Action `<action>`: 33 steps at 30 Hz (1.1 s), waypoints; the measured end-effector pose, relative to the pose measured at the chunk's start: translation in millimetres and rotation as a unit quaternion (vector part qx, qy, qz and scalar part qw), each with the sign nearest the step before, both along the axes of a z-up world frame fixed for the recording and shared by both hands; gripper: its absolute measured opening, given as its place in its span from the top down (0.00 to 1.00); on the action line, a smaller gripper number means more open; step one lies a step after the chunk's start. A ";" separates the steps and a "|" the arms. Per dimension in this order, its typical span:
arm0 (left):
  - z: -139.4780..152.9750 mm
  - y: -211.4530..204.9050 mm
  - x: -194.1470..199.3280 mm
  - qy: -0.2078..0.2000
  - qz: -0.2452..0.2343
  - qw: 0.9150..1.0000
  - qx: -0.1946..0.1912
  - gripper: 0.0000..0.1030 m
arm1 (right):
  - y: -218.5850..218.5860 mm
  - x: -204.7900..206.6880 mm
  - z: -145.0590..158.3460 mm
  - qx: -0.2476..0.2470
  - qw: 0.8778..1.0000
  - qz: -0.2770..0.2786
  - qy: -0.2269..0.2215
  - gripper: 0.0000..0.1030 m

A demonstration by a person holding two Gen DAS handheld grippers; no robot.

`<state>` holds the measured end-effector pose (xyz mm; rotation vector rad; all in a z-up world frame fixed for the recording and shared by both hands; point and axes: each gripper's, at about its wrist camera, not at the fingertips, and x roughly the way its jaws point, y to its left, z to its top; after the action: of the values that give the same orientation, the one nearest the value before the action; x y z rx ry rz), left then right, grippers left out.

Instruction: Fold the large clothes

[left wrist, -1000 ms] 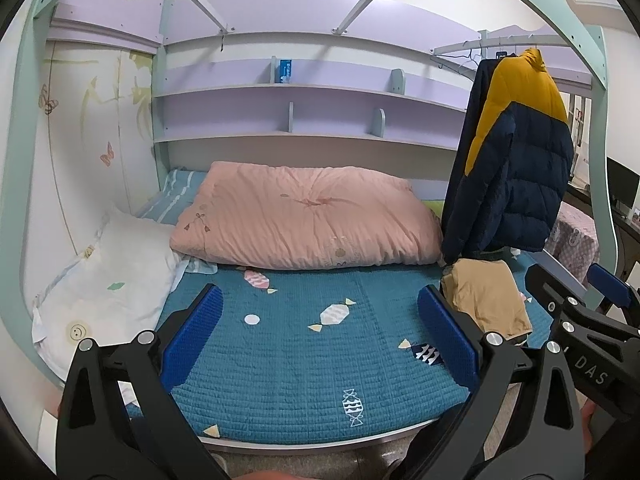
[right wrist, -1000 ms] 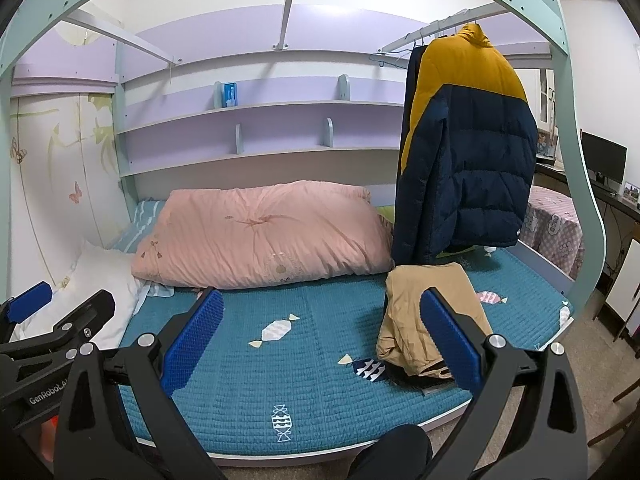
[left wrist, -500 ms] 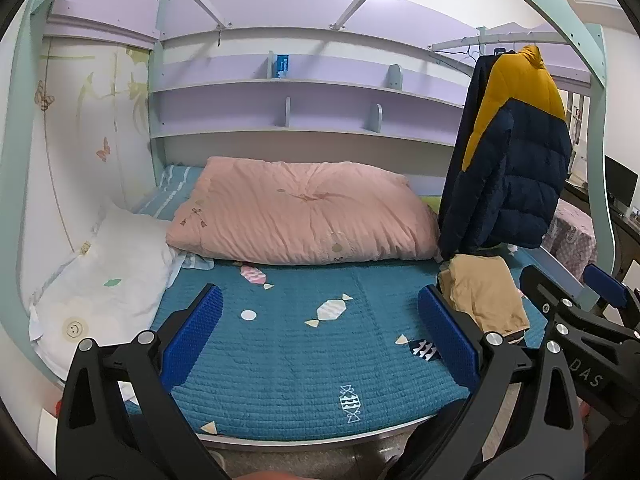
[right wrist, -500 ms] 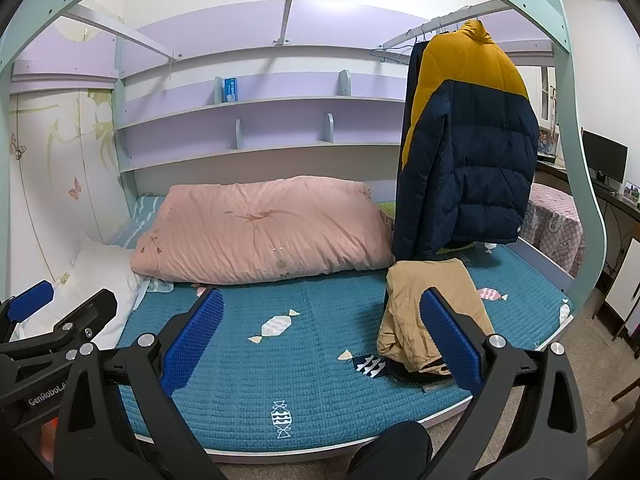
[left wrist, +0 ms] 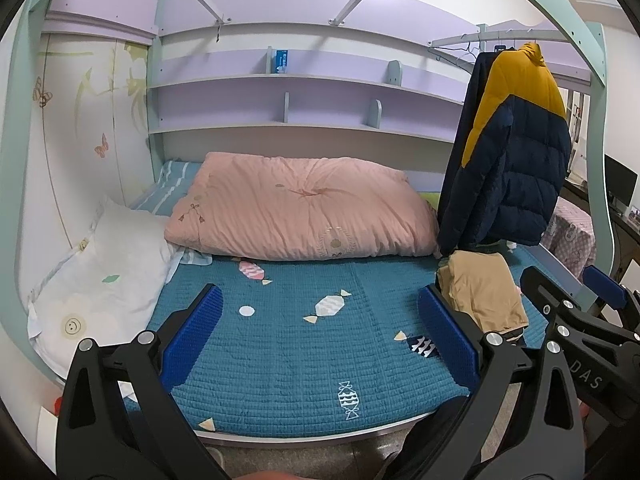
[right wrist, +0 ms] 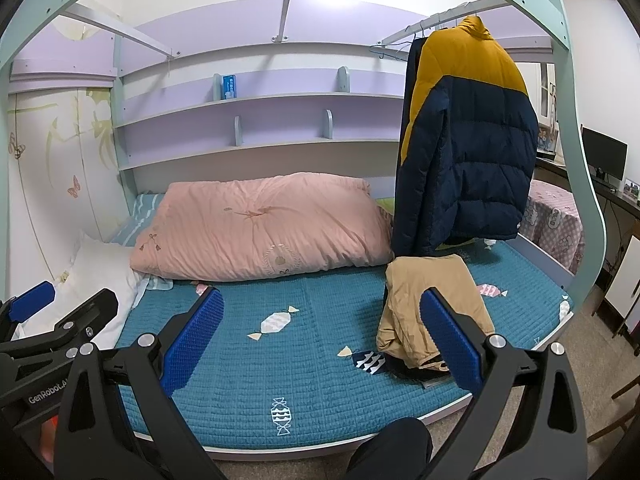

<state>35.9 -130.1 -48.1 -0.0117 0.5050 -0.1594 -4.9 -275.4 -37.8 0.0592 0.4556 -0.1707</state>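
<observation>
A navy and yellow puffer jacket (left wrist: 516, 160) (right wrist: 468, 140) hangs from a rail over the bed's right end. Below it a folded tan garment (left wrist: 480, 294) (right wrist: 432, 312) lies on the teal quilted bedspread (left wrist: 300, 340) (right wrist: 312, 352), on top of something dark. My left gripper (left wrist: 320, 332) is open in front of the bed's near edge, holding nothing. My right gripper (right wrist: 322, 332) is open too, its right blue pad overlapping the tan garment in view but well short of it. Each gripper shows in the other's view, at the side.
A folded pink duvet (left wrist: 300, 208) lies across the back of the bed, a white pillow (left wrist: 100, 272) at the left. Lilac shelves (left wrist: 300, 80) line the wall. A mint bed frame post (right wrist: 576, 160) stands at the right, a desk with a monitor (right wrist: 604, 156) beyond.
Both views have tilted slightly upward and shifted a little; the bed sits lower in frame. Both grippers stay open and empty, and the clothes have not moved.
</observation>
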 end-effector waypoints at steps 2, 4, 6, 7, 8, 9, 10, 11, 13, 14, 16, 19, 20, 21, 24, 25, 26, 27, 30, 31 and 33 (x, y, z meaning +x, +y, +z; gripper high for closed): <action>0.5 0.2 0.7 0.002 0.000 1.000 0.000 0.05 | -0.3 -0.1 -0.2 0.000 1.000 0.000 0.000 0.07; 1.1 0.3 1.1 0.002 0.001 1.000 0.000 0.05 | 0.1 -0.2 -0.2 0.000 1.000 0.001 0.000 0.07; 0.7 0.1 0.4 0.002 0.000 1.000 0.000 0.05 | -0.2 -0.3 -0.3 0.000 1.000 0.001 0.000 0.07; 0.4 0.0 0.3 0.002 0.000 1.000 0.001 0.05 | -0.5 -0.9 -0.4 -0.001 1.000 0.001 0.001 0.07; 1.0 0.3 0.9 0.003 0.000 1.000 0.001 0.05 | 0.1 -0.4 -0.3 0.000 1.000 0.000 0.001 0.07; 1.2 0.4 1.2 0.002 0.000 1.000 0.000 0.05 | 0.2 -0.5 -0.2 0.000 1.000 0.000 0.001 0.07; 0.6 -0.3 0.2 0.003 0.000 1.000 0.001 0.05 | 0.1 -0.4 -0.3 0.000 1.000 0.000 0.000 0.07; 1.2 -0.1 0.9 0.002 0.001 1.000 0.001 0.05 | 0.1 -0.3 -0.3 0.000 1.000 0.000 0.001 0.07; 0.8 -0.6 0.3 0.003 0.001 1.000 0.000 0.05 | -1.6 0.3 -0.7 0.000 1.000 0.001 0.002 0.07; 0.8 -0.8 0.3 0.004 0.001 1.000 0.000 0.05 | -2.1 0.0 -0.8 0.001 1.000 0.001 0.003 0.07; 0.9 0.6 0.7 0.004 0.001 1.000 0.001 0.05 | -3.1 1.2 -0.8 0.000 1.000 0.002 0.003 0.07; 1.2 0.5 1.0 0.005 0.002 1.000 0.000 0.05 | -3.6 0.6 -0.8 0.000 1.000 0.002 0.003 0.07; 1.0 0.7 1.3 0.005 0.002 1.000 0.000 0.05 | -4.6 2.1 -0.9 0.000 1.000 0.003 0.004 0.07; 0.5 0.7 0.5 0.006 0.002 1.000 0.000 0.05 | -5.5 2.2 -1.1 0.001 1.000 0.003 0.004 0.07; -0.7 2.0 0.2 0.006 0.001 1.000 0.001 0.05 | -8.8 3.9 -1.9 0.001 1.000 0.005 0.006 0.07; -0.7 2.2 -0.3 0.006 0.001 1.000 0.001 0.05 | -10.1 4.6 -2.1 0.001 1.000 0.006 0.007 0.07; -0.6 2.3 -0.3 0.006 0.001 1.000 0.001 0.05 | -9.9 4.7 -2.1 0.001 1.000 0.006 0.006 0.07; 0.1 2.1 1.4 0.006 0.000 1.000 0.000 0.05 | -9.8 4.7 -2.0 0.001 1.000 0.006 0.007 0.07; -1.5 3.1 0.6 0.005 0.000 1.000 0.002 0.05 | -10.1 5.0 -2.0 0.001 1.000 0.006 0.007 0.07; -1.7 3.3 1.4 0.006 -0.001 1.000 0.002 0.05 | -11.6 6.1 -2.2 0.001 1.000 0.007 0.008 0.07; -2.5 3.9 0.8 0.006 -0.002 1.000 0.001 0.05 | -13.2 6.6 -2.6 0.001 1.000 0.007 0.009 0.07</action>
<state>36.6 -126.3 -50.6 -0.0105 0.5167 -0.1634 1.6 -288.6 -40.5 0.0569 0.4734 -0.1565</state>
